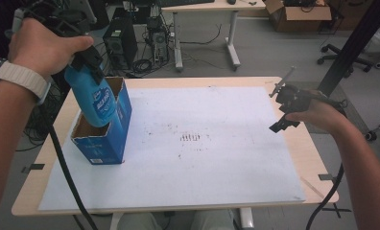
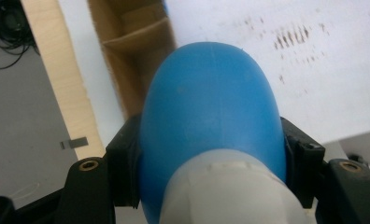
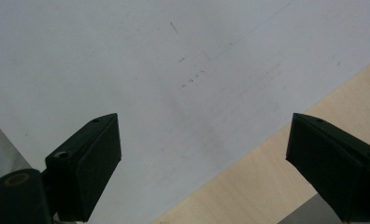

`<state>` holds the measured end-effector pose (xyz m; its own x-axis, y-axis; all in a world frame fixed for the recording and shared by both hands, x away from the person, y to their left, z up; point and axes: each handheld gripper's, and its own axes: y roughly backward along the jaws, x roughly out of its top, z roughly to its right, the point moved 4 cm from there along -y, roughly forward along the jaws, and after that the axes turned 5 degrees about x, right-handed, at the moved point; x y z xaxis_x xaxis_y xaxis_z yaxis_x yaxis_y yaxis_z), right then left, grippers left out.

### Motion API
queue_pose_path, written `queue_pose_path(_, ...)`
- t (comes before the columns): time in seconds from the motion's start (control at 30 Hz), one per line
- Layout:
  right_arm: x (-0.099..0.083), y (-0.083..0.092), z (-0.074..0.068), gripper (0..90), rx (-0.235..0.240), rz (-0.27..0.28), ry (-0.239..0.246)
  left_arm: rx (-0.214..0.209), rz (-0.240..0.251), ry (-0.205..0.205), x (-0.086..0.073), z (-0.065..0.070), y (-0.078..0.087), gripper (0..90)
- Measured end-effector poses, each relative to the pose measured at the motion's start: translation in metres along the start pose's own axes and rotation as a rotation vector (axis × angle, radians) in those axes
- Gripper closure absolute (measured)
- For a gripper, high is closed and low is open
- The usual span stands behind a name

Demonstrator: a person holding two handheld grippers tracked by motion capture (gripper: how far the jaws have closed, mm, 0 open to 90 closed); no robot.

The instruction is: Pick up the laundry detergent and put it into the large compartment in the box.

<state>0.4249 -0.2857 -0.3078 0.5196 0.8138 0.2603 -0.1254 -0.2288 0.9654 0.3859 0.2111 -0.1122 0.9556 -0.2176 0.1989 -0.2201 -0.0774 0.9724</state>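
Left claw: the left gripper [image 2: 206,154] is closed on the blue bottle [image 1: 93,98], near its white neck end; both jaws are seen pressed against the blue sides in the left gripper view.
Right claw: the right gripper [image 3: 204,163] is held wide, with nothing between the jaws; it hangs over the right edge of the white sheet [image 1: 202,143] on the table [image 1: 307,148], well apart from the bottle.
Place of the bottle: it is held in the air, its lower part inside the open top of the blue carton box [image 1: 106,129], which stands at the left side of the sheet.
Direction and long axis: the long axis is close to upright, a little tilted — the neck end is up, in the jaws, and the round bottom points down into the brown inside of the box.
Step in hand: the bottle is judged to be partly in the box; whether it is being taken out or put in cannot be told.
Next move: a straight path along the bottle's own axis is called for, so that the bottom is not caught on the box wall — the box is light and can be tipped.
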Motion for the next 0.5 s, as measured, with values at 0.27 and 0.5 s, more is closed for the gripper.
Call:
queue_pose_path(0.27,-0.003,-0.003,0.003,10.0,0.005,-0.002,-0.009,0.035,0.008,0.07,0.006,-0.017,-0.018,37.7)
queue_pose_path(0.5,-0.004,-0.005,0.004,10.0,0.008,-0.008,-0.017,0.055,-0.002,0.089,0.008,-0.023,-0.04,37.7)
